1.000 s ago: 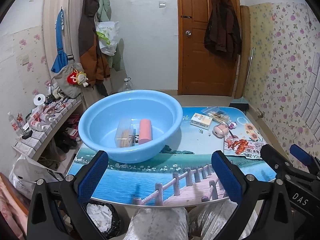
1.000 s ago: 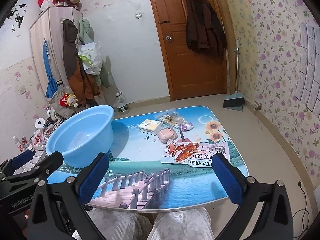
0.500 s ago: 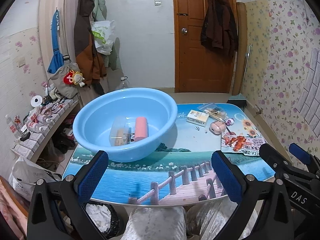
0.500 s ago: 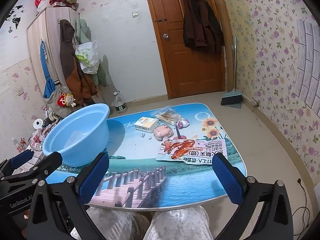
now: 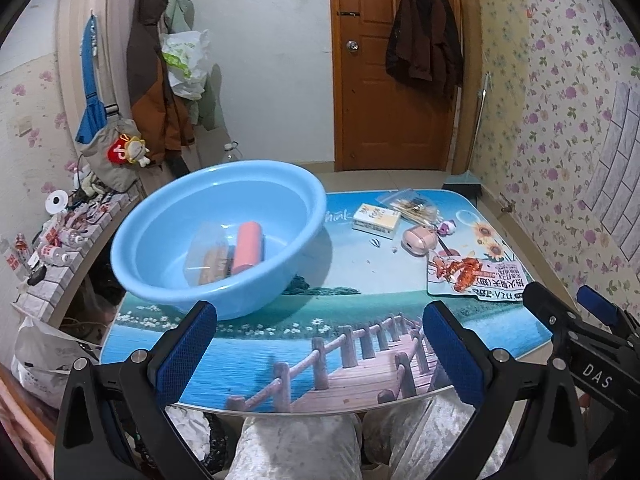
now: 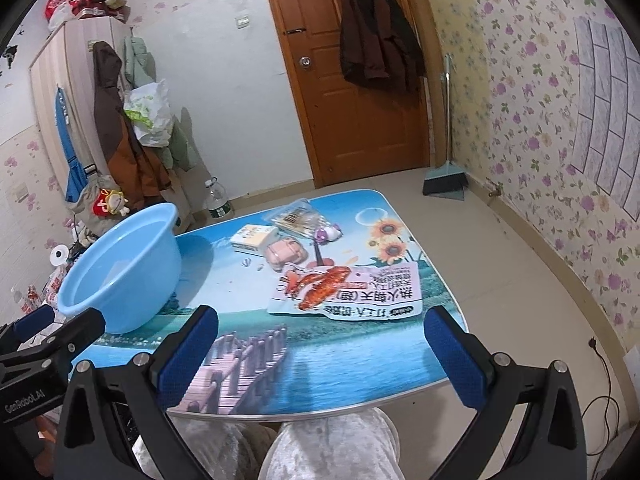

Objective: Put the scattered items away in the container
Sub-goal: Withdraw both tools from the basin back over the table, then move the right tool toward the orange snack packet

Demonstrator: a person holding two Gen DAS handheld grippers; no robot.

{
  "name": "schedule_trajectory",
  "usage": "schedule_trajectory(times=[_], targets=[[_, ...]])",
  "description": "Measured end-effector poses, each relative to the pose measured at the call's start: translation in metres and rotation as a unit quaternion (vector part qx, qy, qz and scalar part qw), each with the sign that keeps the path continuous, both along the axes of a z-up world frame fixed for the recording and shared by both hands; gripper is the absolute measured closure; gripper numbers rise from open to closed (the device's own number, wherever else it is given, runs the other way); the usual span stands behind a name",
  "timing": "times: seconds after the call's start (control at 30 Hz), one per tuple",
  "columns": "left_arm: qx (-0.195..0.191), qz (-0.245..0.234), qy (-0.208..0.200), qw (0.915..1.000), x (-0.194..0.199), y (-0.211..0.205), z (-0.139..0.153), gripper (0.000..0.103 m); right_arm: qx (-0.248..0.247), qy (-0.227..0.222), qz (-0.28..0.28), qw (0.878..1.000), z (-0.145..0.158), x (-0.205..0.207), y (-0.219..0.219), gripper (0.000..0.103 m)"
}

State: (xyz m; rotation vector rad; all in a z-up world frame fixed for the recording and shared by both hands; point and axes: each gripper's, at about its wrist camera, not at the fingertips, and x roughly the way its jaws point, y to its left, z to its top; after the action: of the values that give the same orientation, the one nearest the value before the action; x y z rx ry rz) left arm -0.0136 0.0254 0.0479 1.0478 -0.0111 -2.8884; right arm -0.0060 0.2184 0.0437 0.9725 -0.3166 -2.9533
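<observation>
A light blue basin (image 5: 168, 276) (image 6: 120, 284) stands on the table's left part and holds a pink cylinder (image 5: 248, 246) and a clear box (image 5: 206, 254). Scattered on the table's far right are a snack packet with a red lobster (image 6: 348, 290) (image 5: 476, 276), a pink case (image 6: 284, 254) (image 5: 418, 236), a small yellow-white box (image 6: 254, 236) (image 5: 376, 216), a clear bag of sticks (image 6: 298, 218) (image 5: 408, 204) and a small purple toy (image 6: 326, 234). My left gripper (image 5: 320, 354) and right gripper (image 6: 322, 354) are both open and empty above the table's near edge.
The table (image 6: 320, 344) bears a bridge-and-sea picture. The person's knees (image 5: 300, 448) sit under its near edge. A low cluttered shelf (image 5: 60, 240) is to the left. A broom and dustpan (image 6: 446, 176) lean by the door; coats hang on the wall.
Both grippers have drawn back and risen slightly, so the table looks farther away. Both stay open. Nothing on the table has moved.
</observation>
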Motion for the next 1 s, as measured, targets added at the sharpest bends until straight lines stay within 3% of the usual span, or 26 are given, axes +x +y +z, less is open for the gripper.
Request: schedule_trajectory(times=[0.23,0.47,0.73,1.0], targets=[[-0.005,-0.019,-0.013,0.9997,-0.011,0.011,-0.010,0.000,-0.007,-0.011,-0.015,1.000,-0.011,-0.008,0.018,0.000],[0.014,-0.028,-0.022,0.9993,-0.021,0.013,-0.018,0.000,-0.019,-0.020,-0.037,0.999,-0.023,-0.017,0.040,0.000],[-0.018,-0.062,-0.039,0.9972,-0.043,0.052,-0.034,0.000,-0.022,-0.035,-0.072,0.997,-0.041,-0.029,0.075,0.000],[-0.051,-0.061,-0.042,0.9960,-0.084,0.078,-0.049,0.000,-0.031,-0.043,-0.088,0.995,-0.052,-0.044,0.101,0.000]])
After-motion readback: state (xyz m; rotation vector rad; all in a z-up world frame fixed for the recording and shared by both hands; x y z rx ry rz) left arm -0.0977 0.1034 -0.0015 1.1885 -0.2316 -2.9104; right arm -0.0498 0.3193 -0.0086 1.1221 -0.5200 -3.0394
